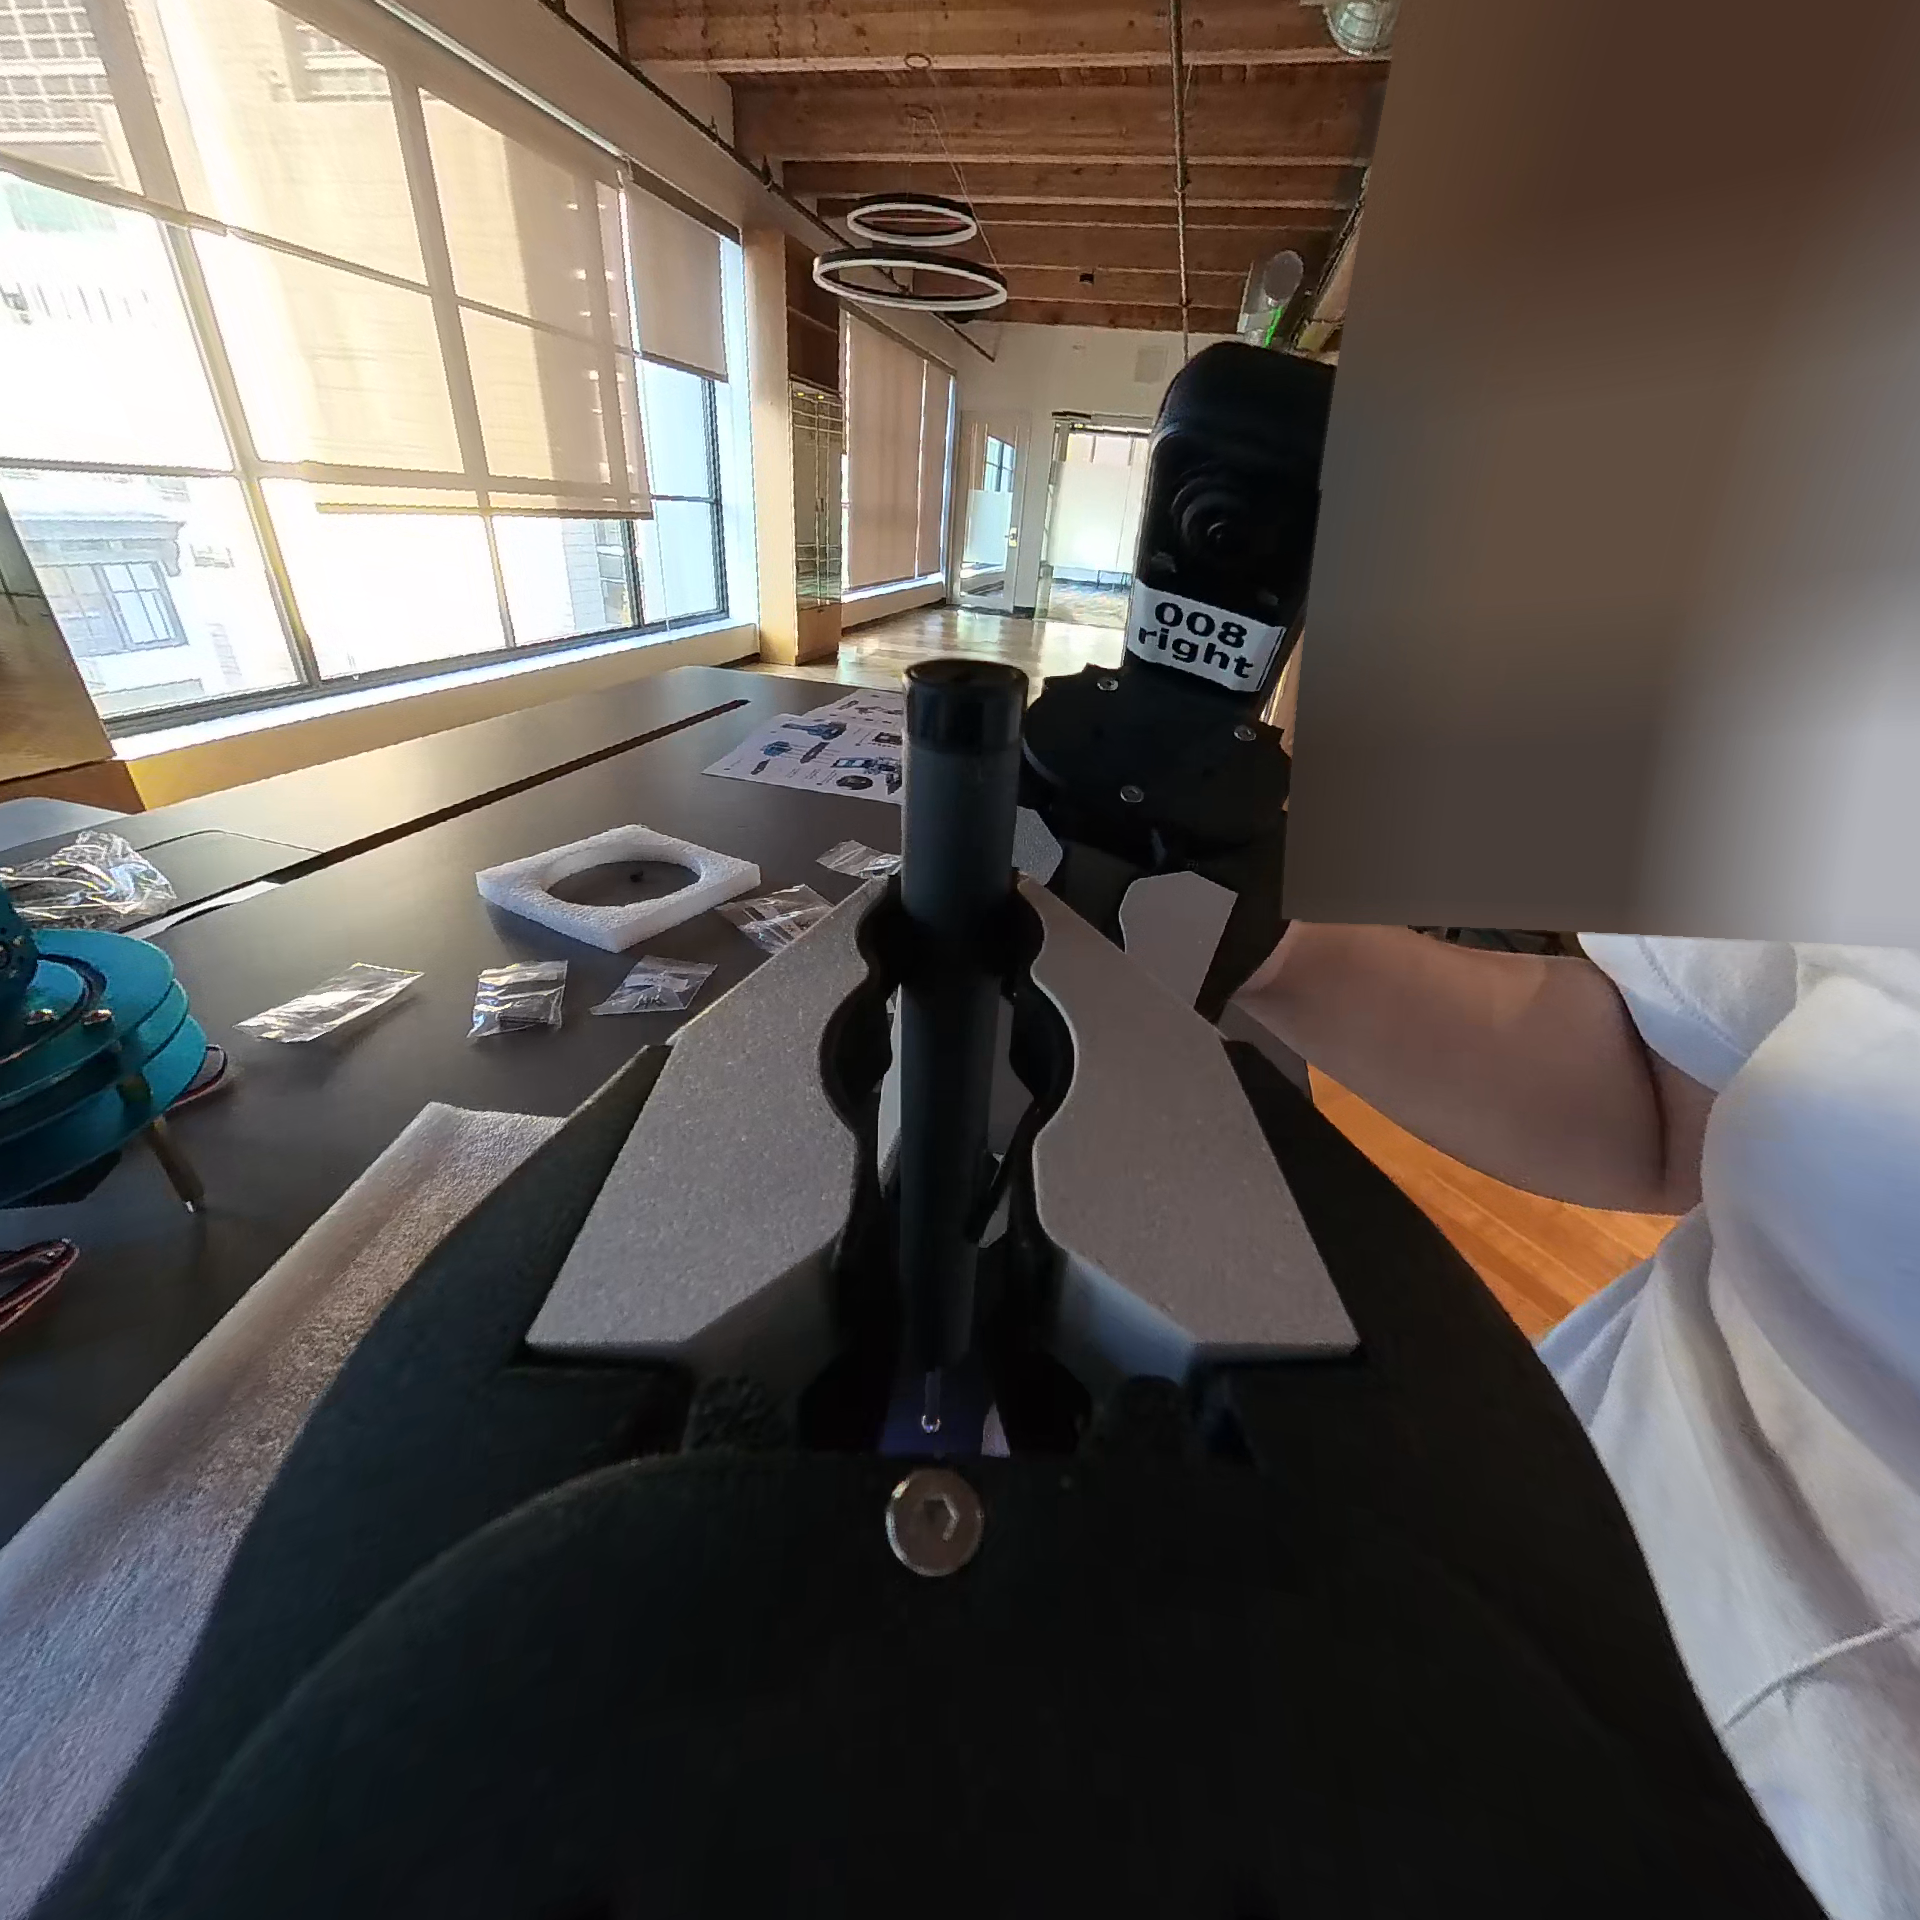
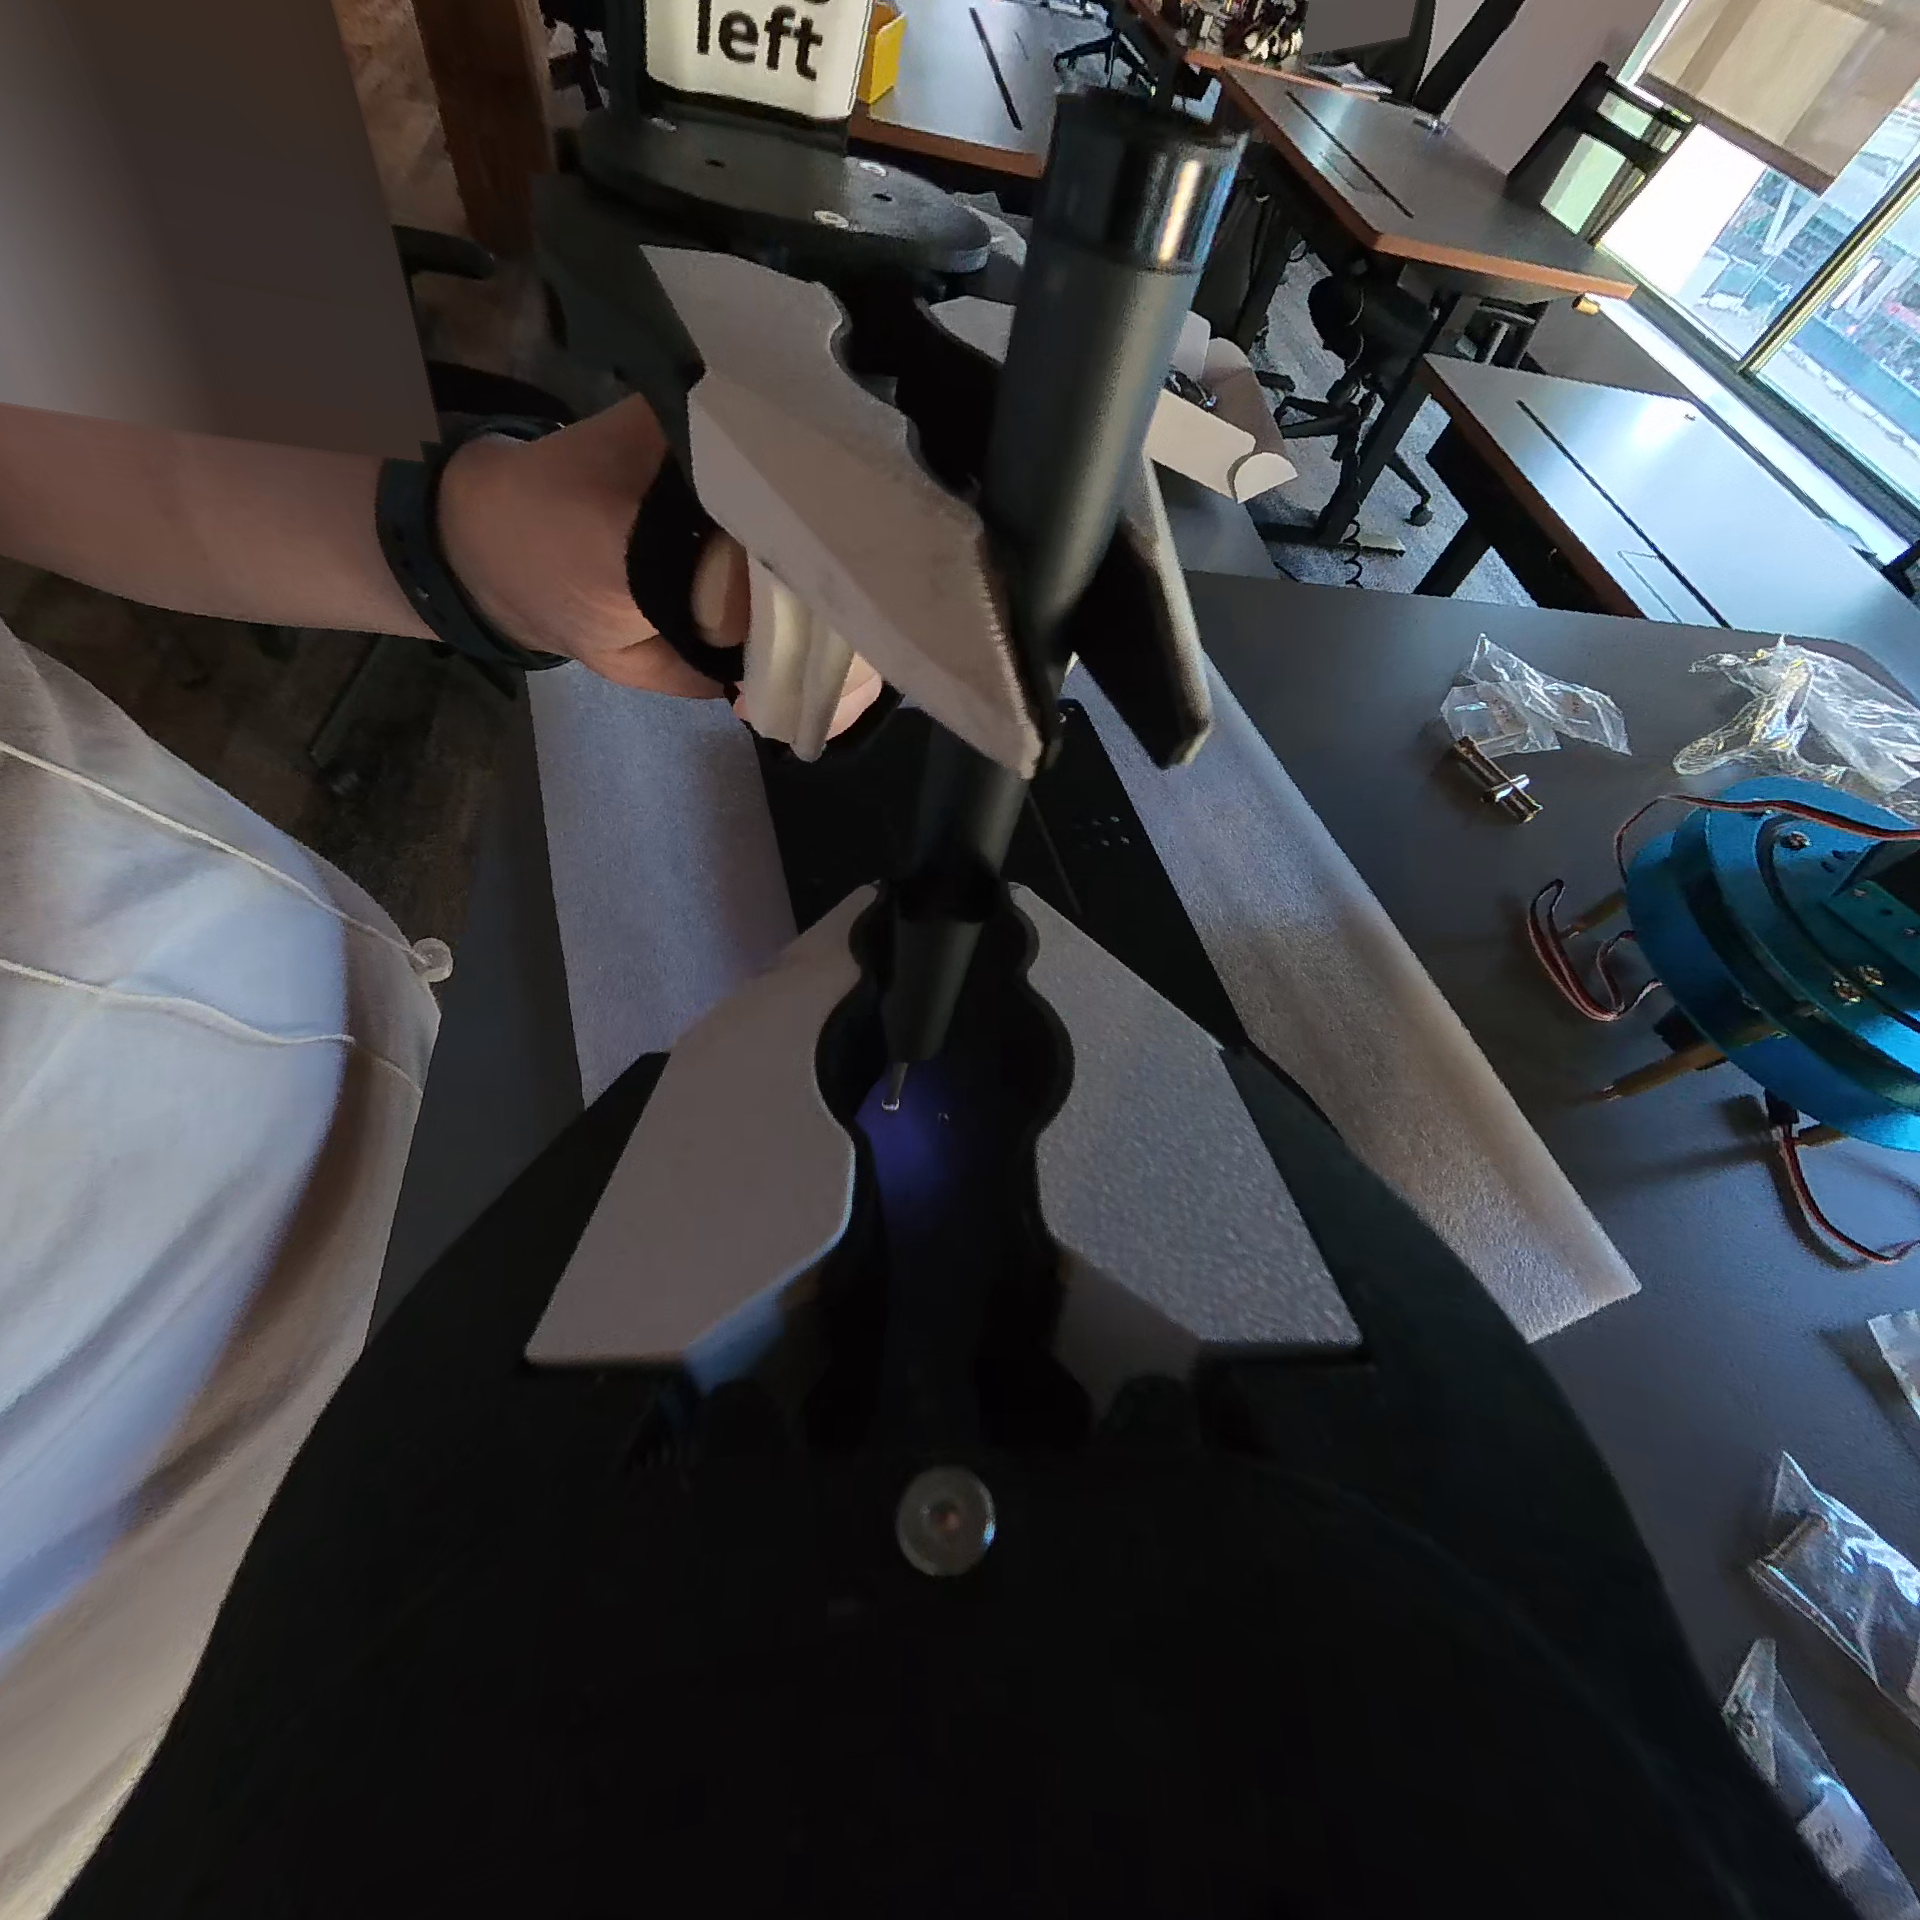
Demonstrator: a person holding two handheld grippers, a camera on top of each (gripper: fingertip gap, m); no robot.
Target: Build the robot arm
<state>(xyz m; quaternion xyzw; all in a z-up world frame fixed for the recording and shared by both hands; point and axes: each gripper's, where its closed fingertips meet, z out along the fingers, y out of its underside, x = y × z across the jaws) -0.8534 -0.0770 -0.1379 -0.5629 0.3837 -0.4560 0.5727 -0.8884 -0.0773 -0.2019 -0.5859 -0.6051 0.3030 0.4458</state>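
- Dark grey screwdriver handle [image 1: 956, 935] stands clamped between the fingers of the left gripper [image 1: 951, 914], its capped end pointing away from the camera.
- In the right wrist view the same screwdriver [image 2: 1081, 416] slants down from the left gripper [image 2: 1049, 582] into the right gripper [image 2: 940, 925].
- Its thin metal tip [image 2: 894, 1081] meets a small purple part [image 2: 925, 1174] pinched deep between the right gripper's closed fingers.
- A person's hand [image 2: 582, 551], with a dark wristband, grips the left gripper's handle.
- Below, a white foam sheet [image 2: 1351, 1049] lies on the dark surface [image 2: 1558, 1455].
- To the right sit a blue round metal assembly [image 2: 1787, 935] with red wires and clear bags of small hardware [image 2: 1527, 707].
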